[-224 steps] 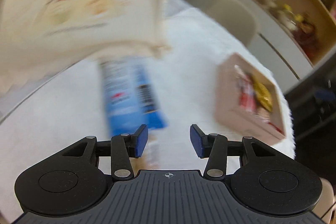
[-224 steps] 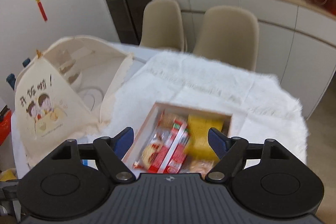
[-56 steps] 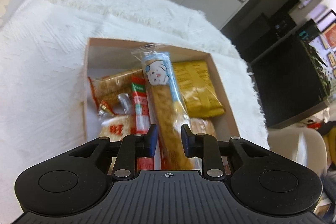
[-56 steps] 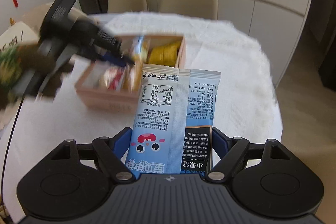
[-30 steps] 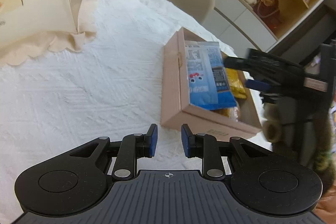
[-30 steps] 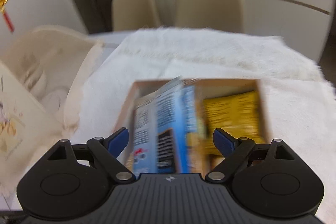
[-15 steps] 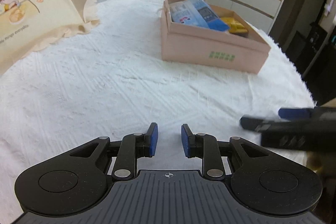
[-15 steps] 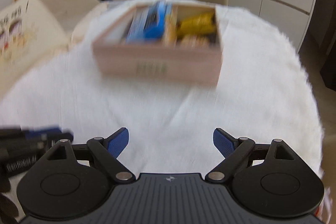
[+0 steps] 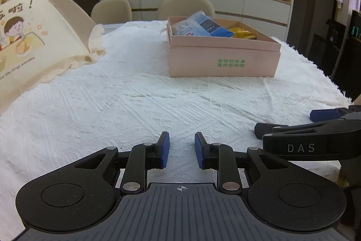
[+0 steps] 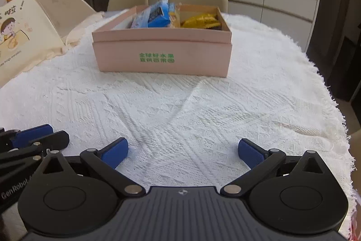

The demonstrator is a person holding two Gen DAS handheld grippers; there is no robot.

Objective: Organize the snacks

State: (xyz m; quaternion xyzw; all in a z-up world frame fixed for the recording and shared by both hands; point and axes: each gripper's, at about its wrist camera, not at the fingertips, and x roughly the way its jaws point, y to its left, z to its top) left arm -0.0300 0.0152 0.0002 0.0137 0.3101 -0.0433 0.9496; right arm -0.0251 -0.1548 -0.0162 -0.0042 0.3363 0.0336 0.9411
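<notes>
Left wrist view: my left hand-held gripper [image 9: 180, 149] hovers low over the white cloth on the worktop [image 9: 126, 103], jaws nearly together with a narrow gap and nothing in it.
Right wrist view: my right hand-held gripper [image 10: 182, 151] is spread wide with only cloth between the pads; its jaws have just been opening, and nothing sits between them.
Neighbours: each gripper shows at the edge of the other's view, so the two sit side by side near the front of the worktop, well apart from the box.
Snack box: the pink cardboard box [image 10: 162, 55] stands upright further back, green print on its near wall.
Snacks: a blue snack packet [image 10: 158, 14] lies tilted on top of the others, its upper end poking above the rim; a yellow packet [image 10: 202, 20] lies in the right half, with a paler wrapper between them.
Tote bag: a cream tote bag [image 9: 29, 37] with a cartoon print slumps at the left, well clear of the box.
Loose snacks: I can see none on the cloth.
Step in hand: by my reading both grippers are parked and empty, with the visible snacks already boxed.
Next move: I'd say check the bag for more, though I cannot see inside it; otherwise press the blue packet flat so it sits below the rim.
</notes>
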